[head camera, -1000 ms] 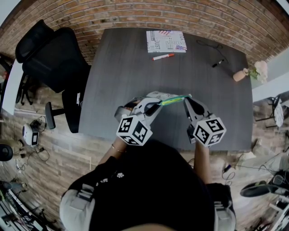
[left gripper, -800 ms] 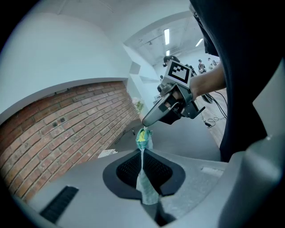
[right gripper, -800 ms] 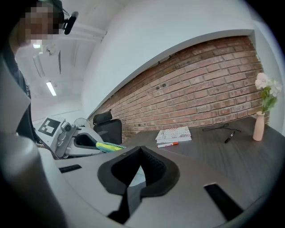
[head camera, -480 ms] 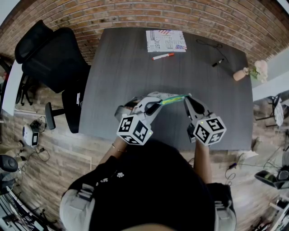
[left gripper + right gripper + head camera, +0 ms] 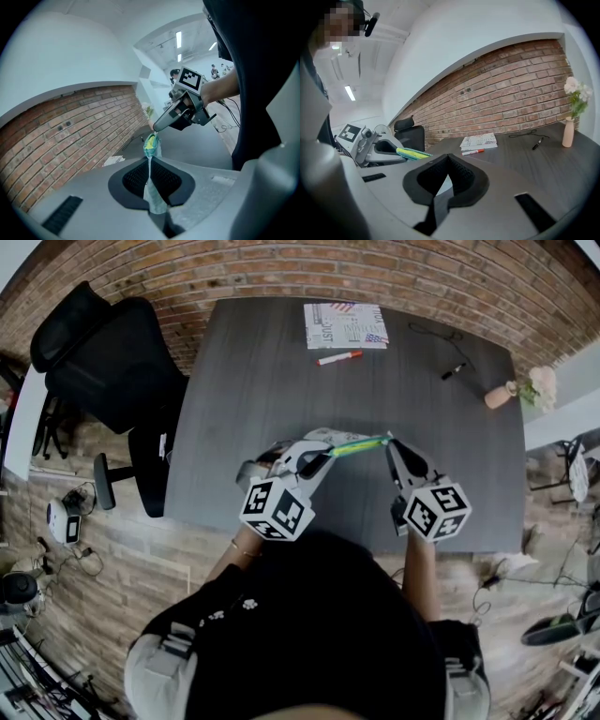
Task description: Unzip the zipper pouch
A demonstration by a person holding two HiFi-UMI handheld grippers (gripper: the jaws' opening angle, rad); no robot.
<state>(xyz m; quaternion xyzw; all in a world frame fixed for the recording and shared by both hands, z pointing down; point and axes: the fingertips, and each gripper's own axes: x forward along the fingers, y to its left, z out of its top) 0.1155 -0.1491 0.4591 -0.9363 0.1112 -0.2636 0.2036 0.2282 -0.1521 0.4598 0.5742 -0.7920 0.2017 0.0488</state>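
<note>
The green and yellow zipper pouch [image 5: 354,445] hangs stretched above the dark table [image 5: 244,381], between my two grippers. My left gripper [image 5: 317,461] is shut on the pouch's left end; in the left gripper view the pale fabric [image 5: 150,187] runs pinched between its pads. My right gripper [image 5: 389,442] is shut at the pouch's right end, where the zipper pull sits; the pull itself is hidden by the tips. The left gripper view shows the right gripper [image 5: 155,127] touching the top of the pouch [image 5: 150,145]. The right gripper view shows the pouch [image 5: 413,153] held by the left gripper [image 5: 375,147].
At the table's far edge lie a printed book [image 5: 345,325] and a red marker [image 5: 338,358]. A black pen [image 5: 454,370] and a thin cable [image 5: 429,333] lie far right, by a small vase of flowers [image 5: 514,390]. A black office chair [image 5: 108,352] stands left.
Almost nothing differs. Both grippers keep their grip on the pouch, and the right gripper's tip has drifted a touch to the right.
</note>
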